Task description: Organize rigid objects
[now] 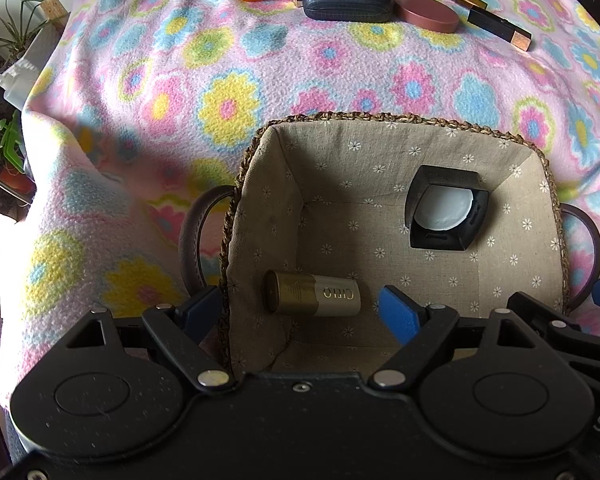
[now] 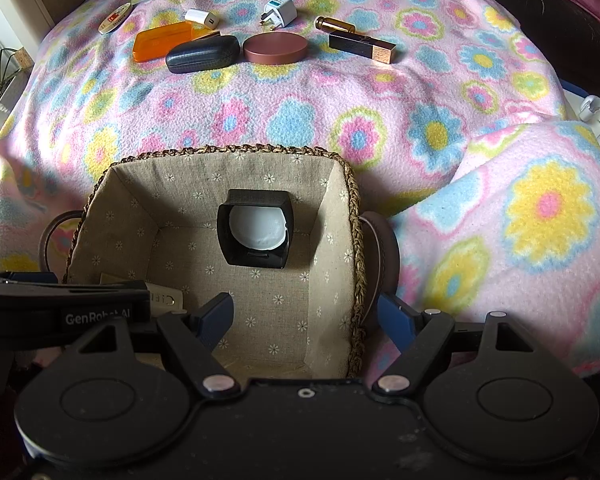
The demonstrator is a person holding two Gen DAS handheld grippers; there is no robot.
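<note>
Woven basket (image 1: 396, 117) with cloth lining sits on the flowered blanket (image 1: 228, 80); both tools hang over it.
Left tool (image 1: 300, 312) spread, straddling the basket's left wall, pinching nothing. Right tool (image 2: 306, 316) spread, straddling the right wall, empty. Inside: gold tube (image 1: 312, 294) lying flat, black square case (image 1: 446, 208) with white disc. Remaining items lie in a row at the blanket's far side: orange box (image 2: 162, 42), dark glasses case (image 2: 202, 54), round brown lid (image 2: 276, 48).

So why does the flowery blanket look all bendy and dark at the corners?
Left wrist view: the fisheye lens curves the blanket and blackens the corners; sunlight glares at the left edge. Right wrist view: same bulge, with the basket in shadow.
</note>
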